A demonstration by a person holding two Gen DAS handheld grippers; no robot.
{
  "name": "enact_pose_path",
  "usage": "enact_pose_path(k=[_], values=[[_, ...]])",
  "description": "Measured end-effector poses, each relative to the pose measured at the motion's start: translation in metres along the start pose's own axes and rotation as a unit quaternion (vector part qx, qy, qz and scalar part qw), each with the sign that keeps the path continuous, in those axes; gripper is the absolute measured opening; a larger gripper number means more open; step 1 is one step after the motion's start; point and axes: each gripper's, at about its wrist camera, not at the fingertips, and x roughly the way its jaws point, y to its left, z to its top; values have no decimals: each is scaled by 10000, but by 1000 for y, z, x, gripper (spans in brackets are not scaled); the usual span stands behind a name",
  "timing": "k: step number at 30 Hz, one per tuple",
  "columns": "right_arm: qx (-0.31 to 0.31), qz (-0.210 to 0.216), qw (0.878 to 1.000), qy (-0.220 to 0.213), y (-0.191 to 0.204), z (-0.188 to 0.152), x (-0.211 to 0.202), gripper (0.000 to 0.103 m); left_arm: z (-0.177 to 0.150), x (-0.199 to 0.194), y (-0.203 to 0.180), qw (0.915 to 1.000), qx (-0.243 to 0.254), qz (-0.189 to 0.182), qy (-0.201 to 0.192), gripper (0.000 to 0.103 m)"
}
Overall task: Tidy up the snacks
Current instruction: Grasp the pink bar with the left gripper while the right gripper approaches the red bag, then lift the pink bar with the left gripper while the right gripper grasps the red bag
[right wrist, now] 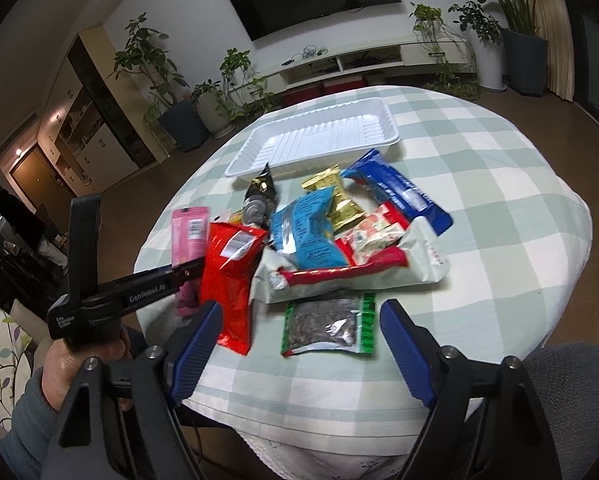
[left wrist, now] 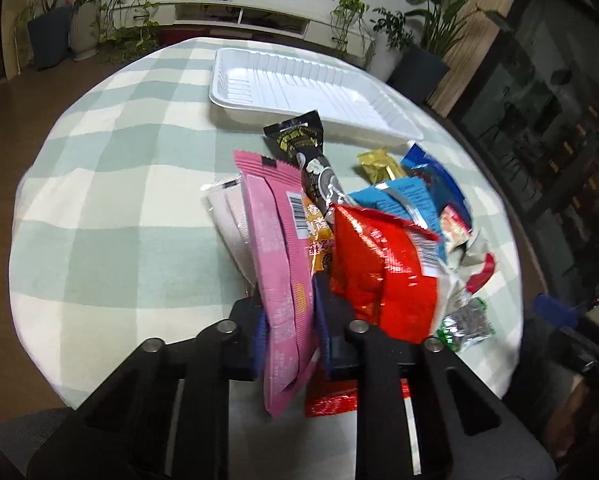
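Note:
My left gripper [left wrist: 291, 324] is shut on a long pink packet [left wrist: 279, 248] and pinches its lower half between the blue pads. The right wrist view shows the same left gripper [right wrist: 191, 271] clamped on the pink packet [right wrist: 188, 236] at the pile's left edge. My right gripper [right wrist: 301, 350] stands open just above the cloth. A green-edged seed packet [right wrist: 327, 324] lies flat between and just ahead of its fingers, apart from both pads. The snack pile holds a red bag [right wrist: 229, 276], a light blue bag [right wrist: 303, 228] and a white-and-red packet [right wrist: 359, 268].
A white ribbed tray [right wrist: 319, 140] sits behind the pile with nothing in it. The round table wears a green-and-white check cloth [left wrist: 119, 200]. A black packet [left wrist: 303, 148], a gold one [left wrist: 379, 168] and a dark blue one [right wrist: 399, 196] lie near the tray. A hand [right wrist: 67, 368] holds the left gripper.

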Motion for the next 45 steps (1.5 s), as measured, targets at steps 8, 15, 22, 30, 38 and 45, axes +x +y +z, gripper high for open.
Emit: enact_pose_path(k=[8,15,22,30,38,45], values=[[-195,528,9972,485,38,-7,29,70,-10,-11,13,9992,-200,-351,4,14],[-394,477,9964,587,63,5,55,66,-15,-39,37,9949,-586,-773,-266,13],[-469,101,9944,945,76,11,91,66,-25,-63,55,9894,-783,-1145,-442,13],[-573,20,9929,1040,75,12,112,38,-36,-69,62,9878,-851,-1232,-435,13],[-406,440,9942,898,72,13,99,17,-40,-63,59,9862,-911,-1341,-339,13],[-69,1027,9923,684,65,17,69,0,-32,-69,55,9857,-877,-1383,-402,13]])
